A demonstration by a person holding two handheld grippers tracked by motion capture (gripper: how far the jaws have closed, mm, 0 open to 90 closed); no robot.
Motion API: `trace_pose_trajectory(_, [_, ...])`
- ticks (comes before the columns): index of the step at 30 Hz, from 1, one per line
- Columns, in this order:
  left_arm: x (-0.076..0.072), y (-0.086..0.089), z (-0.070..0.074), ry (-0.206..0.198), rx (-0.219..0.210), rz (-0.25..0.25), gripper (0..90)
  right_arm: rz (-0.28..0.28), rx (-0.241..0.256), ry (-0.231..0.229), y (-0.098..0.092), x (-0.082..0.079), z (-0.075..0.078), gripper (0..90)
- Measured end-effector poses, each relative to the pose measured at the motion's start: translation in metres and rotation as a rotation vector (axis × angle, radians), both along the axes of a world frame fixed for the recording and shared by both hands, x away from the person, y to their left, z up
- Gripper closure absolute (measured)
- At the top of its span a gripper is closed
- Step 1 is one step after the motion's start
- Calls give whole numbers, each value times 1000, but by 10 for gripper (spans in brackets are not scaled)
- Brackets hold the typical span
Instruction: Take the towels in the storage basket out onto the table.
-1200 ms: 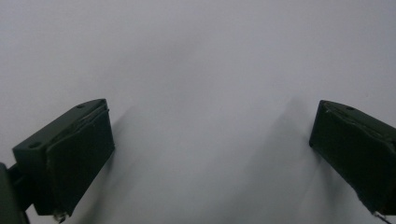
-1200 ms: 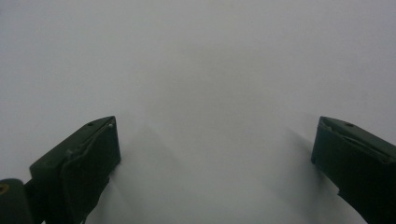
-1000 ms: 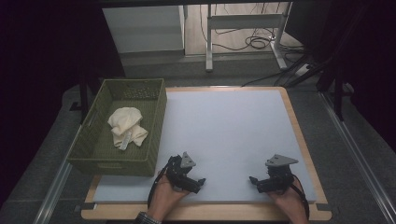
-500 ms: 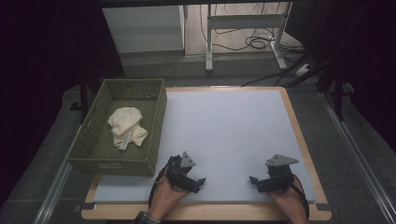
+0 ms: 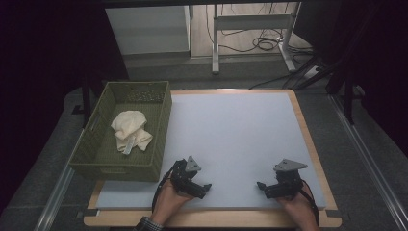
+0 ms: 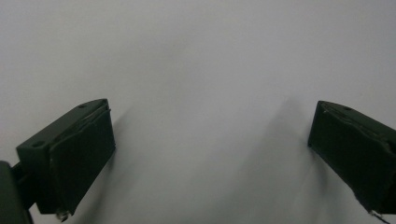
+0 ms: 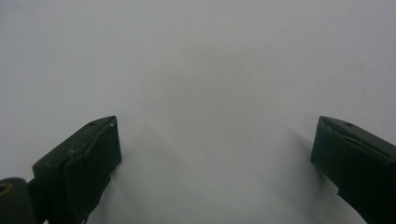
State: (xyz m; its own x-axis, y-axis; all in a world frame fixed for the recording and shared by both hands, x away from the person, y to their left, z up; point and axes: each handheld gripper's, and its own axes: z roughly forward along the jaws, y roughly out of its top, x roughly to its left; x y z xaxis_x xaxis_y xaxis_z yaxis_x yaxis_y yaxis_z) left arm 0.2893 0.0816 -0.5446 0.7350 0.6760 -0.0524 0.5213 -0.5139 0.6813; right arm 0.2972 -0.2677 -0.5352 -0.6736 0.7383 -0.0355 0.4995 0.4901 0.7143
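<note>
Left gripper (image 5: 206, 186): held low over the near edge of the white board (image 5: 231, 130), just right of the basket's near corner; jaws are spread wide, nothing is held between them.
Left gripper view: two black jaws are seen far apart over bare white surface (image 6: 201, 93).
Right gripper (image 5: 260, 185): held over the near right part of the board, well apart from the left gripper; jaws are spread wide and empty.
Right gripper view: the same wide gap is seen over bare white surface (image 7: 205, 84).
Cloth (image 5: 130, 130): a cream bundle, crumpled, is seen lying inside the basket, near its middle.
Basket (image 5: 162, 120): green, woven, set at the board's left edge.
Contact: neither gripper is touching cloth or basket.
</note>
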Motion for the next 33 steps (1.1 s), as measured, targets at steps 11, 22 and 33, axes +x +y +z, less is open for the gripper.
trace_pose_trajectory(11, [0,-6,14,-4,-17,-37,27,0,0,0,0,0,0,19])
trace_pose_trajectory(22, [7,-6,34,-12,-23,-60,16,0,0,0,0,0,0,18])
trace_pose_trajectory(33, [19,-13,52,-3,-16,-77,9,1,-1,0,0,0,0,18])
